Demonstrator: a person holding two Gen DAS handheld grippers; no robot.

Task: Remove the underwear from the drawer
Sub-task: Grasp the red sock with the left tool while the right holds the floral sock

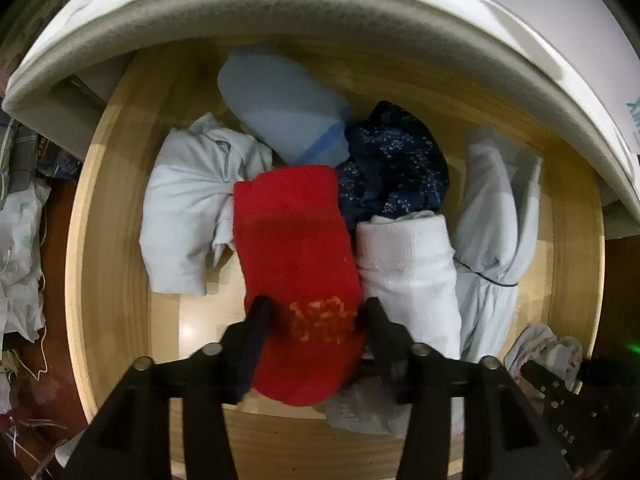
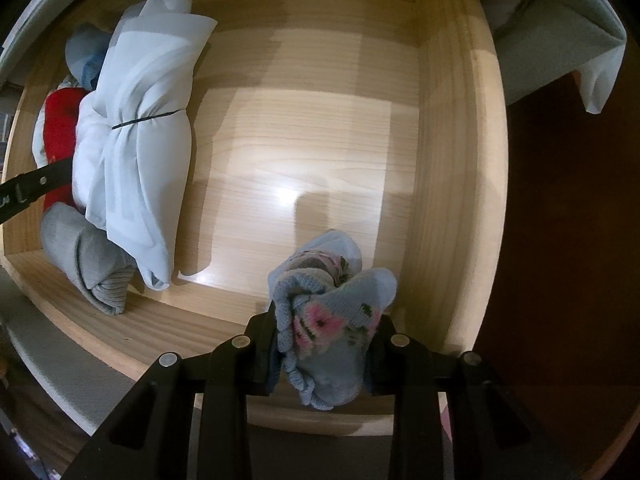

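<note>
The wooden drawer (image 1: 116, 240) stands open with several rolled garments inside. My left gripper (image 1: 316, 320) is shut on a red rolled garment (image 1: 296, 248) with orange lettering, over the drawer's front part. My right gripper (image 2: 326, 340) is shut on a light blue floral rolled garment (image 2: 332, 320), held over the drawer's front right corner (image 2: 440, 240). The right gripper with its floral garment also shows in the left wrist view (image 1: 540, 344). The left gripper's arm (image 2: 32, 192) reaches in at the left of the right wrist view.
In the drawer lie pale blue bundles (image 1: 188, 208) (image 1: 496, 216), a light blue roll (image 1: 280, 116), a navy dotted piece (image 1: 396, 160), a white roll (image 1: 408, 264) and a grey roll (image 2: 88, 264). A white cabinet top (image 1: 320, 4) overhangs the back. Clutter (image 1: 20, 240) lies to the left.
</note>
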